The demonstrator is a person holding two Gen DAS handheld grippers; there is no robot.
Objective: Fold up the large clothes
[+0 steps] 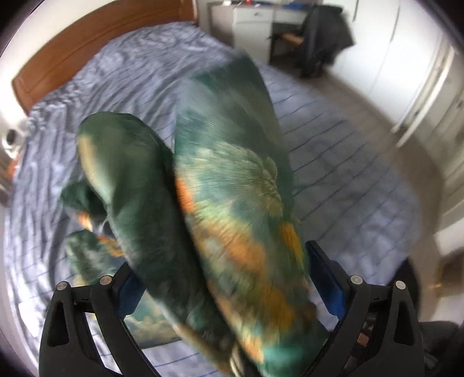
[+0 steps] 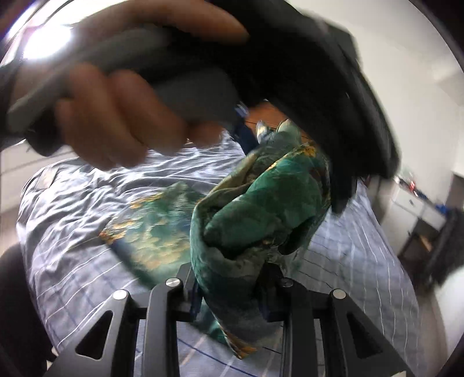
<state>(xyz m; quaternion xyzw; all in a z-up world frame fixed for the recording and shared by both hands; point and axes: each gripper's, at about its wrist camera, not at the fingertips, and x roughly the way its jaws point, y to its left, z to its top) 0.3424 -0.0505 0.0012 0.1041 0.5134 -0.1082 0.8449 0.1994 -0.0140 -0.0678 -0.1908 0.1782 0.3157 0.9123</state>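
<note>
A large green garment (image 1: 232, 188) with orange and gold print is bunched up and lifted over the bed. In the left wrist view it drapes between the wide-apart jaws of my left gripper (image 1: 224, 269); I see no pad pressing on it. My right gripper (image 2: 230, 290) is shut on a thick fold of the garment (image 2: 261, 208), which rises from it toward the left gripper (image 2: 319, 72) just above. A hand (image 2: 116, 116) holds that gripper. Another part of the garment (image 2: 156, 226) lies flat on the bed. Both views are blurred.
The bed (image 1: 348, 174) has a wrinkled pale blue striped cover and a wooden headboard (image 1: 87, 49). A white desk (image 1: 255, 17) and a chair with a dark jacket (image 1: 322, 37) stand beyond its far corner. White wardrobe doors (image 1: 420, 87) line the right wall.
</note>
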